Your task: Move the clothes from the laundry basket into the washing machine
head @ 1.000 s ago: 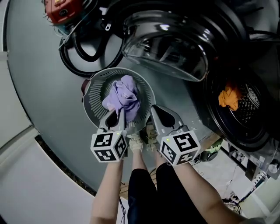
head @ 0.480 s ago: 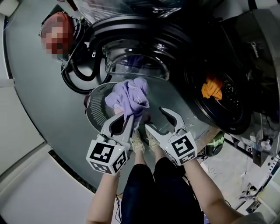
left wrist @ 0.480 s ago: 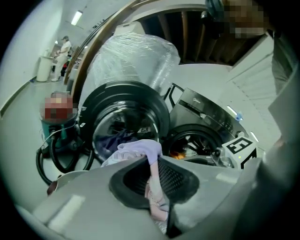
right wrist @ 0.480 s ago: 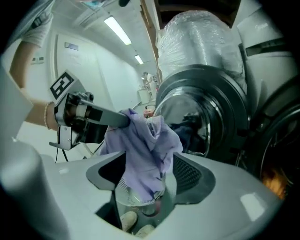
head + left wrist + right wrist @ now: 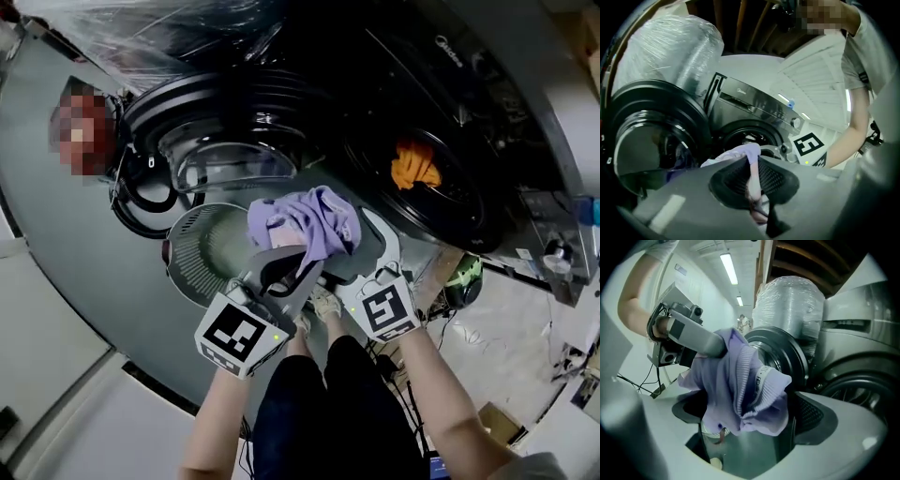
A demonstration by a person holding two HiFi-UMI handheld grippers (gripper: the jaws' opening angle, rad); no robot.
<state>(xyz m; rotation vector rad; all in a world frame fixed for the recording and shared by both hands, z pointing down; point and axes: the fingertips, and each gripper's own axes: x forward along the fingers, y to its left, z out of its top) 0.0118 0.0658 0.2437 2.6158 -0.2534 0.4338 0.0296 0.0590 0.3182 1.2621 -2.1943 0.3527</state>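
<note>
Lilac ribbed knit garment [image 5: 305, 220] hangs bunched from my left gripper [image 5: 286, 267] just past the rim of the round grey slatted laundry basket [image 5: 202, 258], short of the black front-loading washing machine [image 5: 469, 122], where an orange cloth [image 5: 414, 164] lies in the drum; my right gripper [image 5: 361, 248] is alongside. In the left gripper view, my jaws are clamped together on a thin fold of it, with the drum mouth ahead. In the right gripper view, those jaws stand wide apart and the garment dangles between them unclamped. My worry is the narrow pinch: the fabric could slip free, or its loose end could snag the open glass door [image 5: 234, 159] and fall short of the drum.
</note>
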